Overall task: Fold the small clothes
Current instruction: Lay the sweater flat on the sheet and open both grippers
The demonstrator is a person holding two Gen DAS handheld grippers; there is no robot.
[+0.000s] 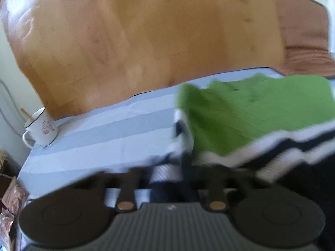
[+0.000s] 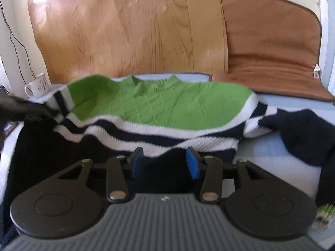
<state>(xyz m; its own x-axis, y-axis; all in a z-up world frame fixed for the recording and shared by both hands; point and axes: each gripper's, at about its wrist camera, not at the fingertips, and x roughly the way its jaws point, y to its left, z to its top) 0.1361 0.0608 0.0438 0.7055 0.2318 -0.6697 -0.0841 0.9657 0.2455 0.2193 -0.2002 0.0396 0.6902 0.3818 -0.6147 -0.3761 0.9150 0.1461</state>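
One mug handle (image 1: 26, 139) (clear only from the left wrist)

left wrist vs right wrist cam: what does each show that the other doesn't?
Left wrist only: a wide bare stretch of the striped blue cloth, and brown packets at the lower left edge.

Right wrist only: the right hand-held gripper, its blue pads apart over dark knit, the sweater's dark sleeve trailing right, and the full brown cushion.

Both: the green, white and dark sweater, the white mug, the wooden board behind.
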